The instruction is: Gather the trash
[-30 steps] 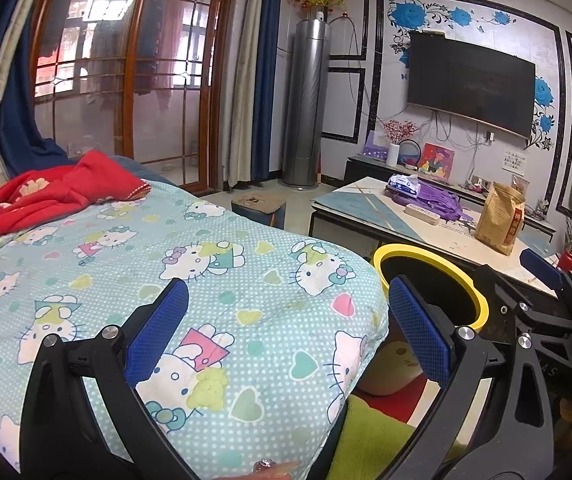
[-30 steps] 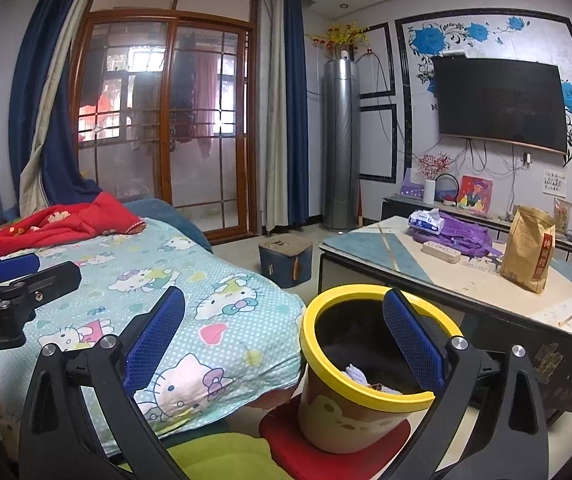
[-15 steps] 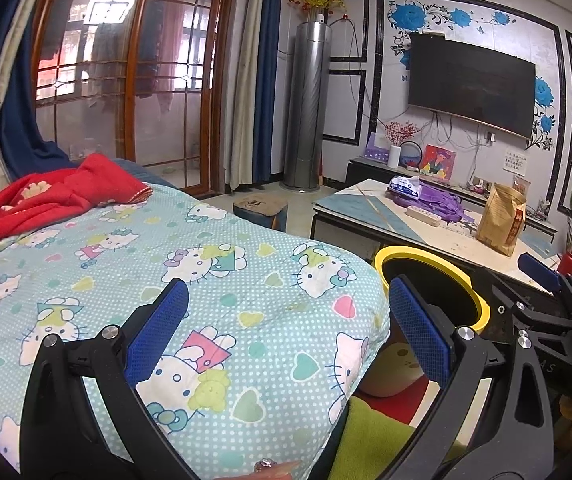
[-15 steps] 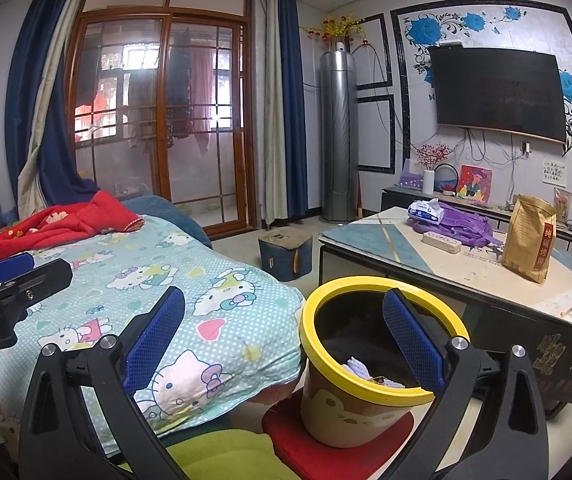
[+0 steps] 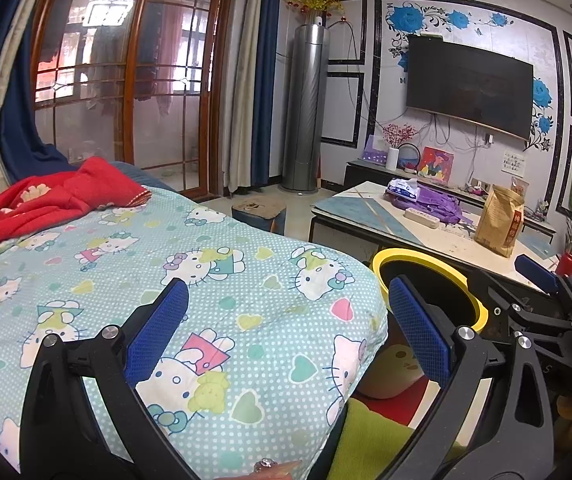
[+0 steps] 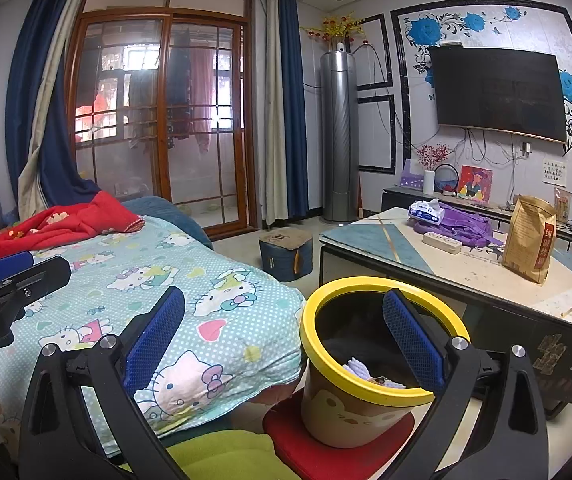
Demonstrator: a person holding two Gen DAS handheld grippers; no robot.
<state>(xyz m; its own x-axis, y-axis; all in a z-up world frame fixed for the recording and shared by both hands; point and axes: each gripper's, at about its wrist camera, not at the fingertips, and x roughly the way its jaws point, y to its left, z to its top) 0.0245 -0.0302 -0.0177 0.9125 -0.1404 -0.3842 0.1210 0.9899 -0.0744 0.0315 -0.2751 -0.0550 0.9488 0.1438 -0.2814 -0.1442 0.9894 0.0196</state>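
- A yellow-rimmed tan trash bin (image 6: 365, 364), printed with a pale cartoon figure, is standing on a red mat (image 6: 325, 446) between the bed's cartoon-cat quilt (image 6: 190, 300) and a low coffee table (image 6: 481, 272).
- Crumpled pale tissue (image 6: 359, 369) and a small brown scrap are lying inside the bin's dark interior.
- The right gripper (image 6: 282, 340) is hovering over the bin, blue pads spread wide, gripping nothing.
- The left gripper (image 5: 286, 328) is hanging over the quilt, equally wide and empty.
- A brown paper bag (image 6: 529, 240) is standing on the table.
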